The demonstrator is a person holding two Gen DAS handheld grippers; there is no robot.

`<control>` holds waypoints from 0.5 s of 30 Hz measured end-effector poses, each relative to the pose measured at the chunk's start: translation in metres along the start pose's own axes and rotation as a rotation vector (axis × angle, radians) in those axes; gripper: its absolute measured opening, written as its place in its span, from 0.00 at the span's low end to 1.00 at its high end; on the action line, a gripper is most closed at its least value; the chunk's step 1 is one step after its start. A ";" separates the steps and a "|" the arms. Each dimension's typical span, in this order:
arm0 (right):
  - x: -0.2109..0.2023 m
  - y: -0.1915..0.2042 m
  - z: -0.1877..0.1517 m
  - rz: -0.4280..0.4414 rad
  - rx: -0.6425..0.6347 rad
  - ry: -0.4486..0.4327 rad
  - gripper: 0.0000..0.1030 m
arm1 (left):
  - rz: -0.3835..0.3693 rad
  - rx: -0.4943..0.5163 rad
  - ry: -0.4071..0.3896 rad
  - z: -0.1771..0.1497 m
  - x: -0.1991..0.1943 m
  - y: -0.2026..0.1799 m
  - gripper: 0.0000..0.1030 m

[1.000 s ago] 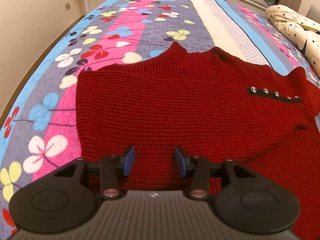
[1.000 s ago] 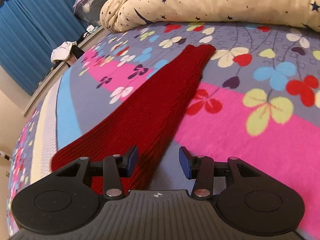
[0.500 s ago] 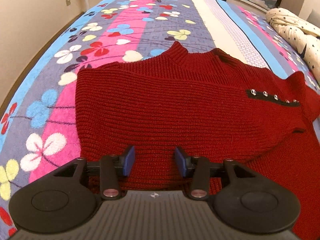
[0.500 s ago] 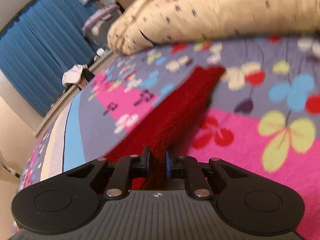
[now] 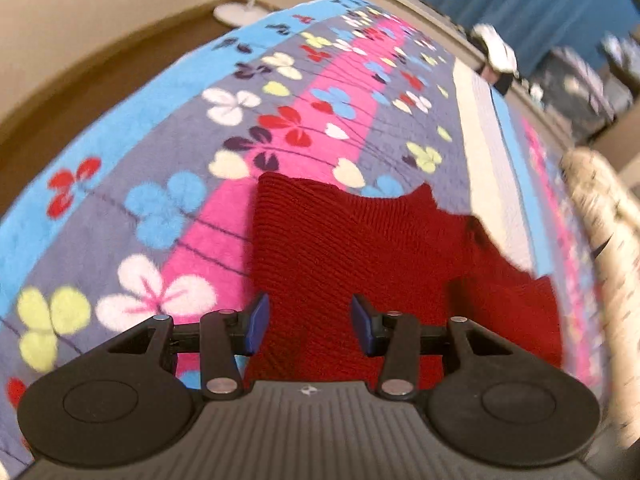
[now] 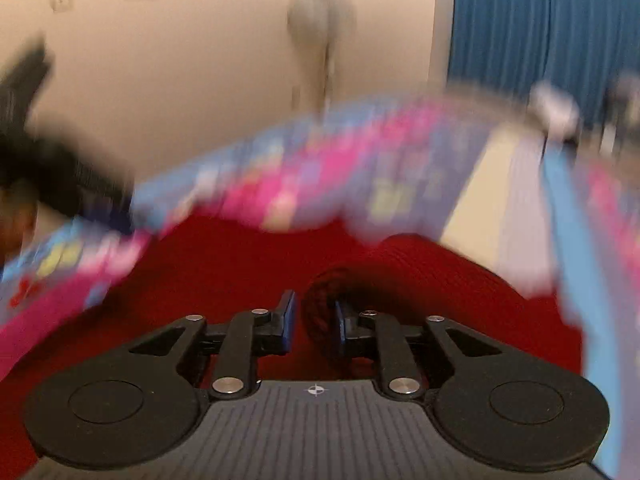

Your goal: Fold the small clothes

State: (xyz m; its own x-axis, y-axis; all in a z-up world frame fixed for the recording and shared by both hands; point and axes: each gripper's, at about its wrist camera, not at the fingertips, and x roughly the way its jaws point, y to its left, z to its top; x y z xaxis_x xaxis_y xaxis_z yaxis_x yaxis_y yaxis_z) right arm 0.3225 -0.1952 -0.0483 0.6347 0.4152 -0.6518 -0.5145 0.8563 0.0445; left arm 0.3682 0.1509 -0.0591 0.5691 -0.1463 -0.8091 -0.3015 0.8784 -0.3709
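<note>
A red knitted sweater (image 5: 360,248) lies flat on a flowered blanket (image 5: 160,208). My left gripper (image 5: 308,320) hovers over the sweater's left part, open, with nothing between its pads. The right wrist view is blurred by motion. There my right gripper (image 6: 312,320) is over the sweater's body (image 6: 224,264). The rolled end of the red sleeve (image 6: 320,308) stands between its jaws, which are opening. The sleeve leans on the right pad, and a thin gap shows at the left pad.
A cream duvet with stars (image 5: 600,248) lies along the bed's right side. Blue curtains (image 5: 520,0), a fan stand (image 5: 236,12) and a beige wall lie beyond the bed. A dark blurred shape (image 6: 44,160) is at the left of the right wrist view.
My right gripper shut on the sleeve and swung it over the sweater's body, rolling as it went; its jaws now stand slightly apart. My left gripper rolled and shifted, still open.
</note>
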 end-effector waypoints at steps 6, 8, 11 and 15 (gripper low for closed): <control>-0.043 -0.017 -0.012 -0.026 0.164 0.047 0.46 | -0.129 -0.010 0.052 -0.003 0.004 -0.005 0.48; -0.046 -0.041 -0.016 -0.062 0.301 -0.018 0.53 | -0.156 0.015 0.051 -0.007 0.006 -0.016 0.48; -0.031 -0.072 -0.026 -0.029 0.540 -0.082 0.54 | -0.201 0.060 0.040 -0.014 0.005 -0.032 0.48; -0.005 -0.098 -0.036 0.063 0.774 -0.137 0.54 | -0.211 0.073 0.001 -0.015 0.003 -0.040 0.48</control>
State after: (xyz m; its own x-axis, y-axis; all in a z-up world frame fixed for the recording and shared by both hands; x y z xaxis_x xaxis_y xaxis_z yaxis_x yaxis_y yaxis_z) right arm 0.3491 -0.2919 -0.0766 0.7091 0.4608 -0.5337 -0.0362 0.7797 0.6251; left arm 0.3704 0.1083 -0.0534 0.6127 -0.3307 -0.7178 -0.1201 0.8587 -0.4982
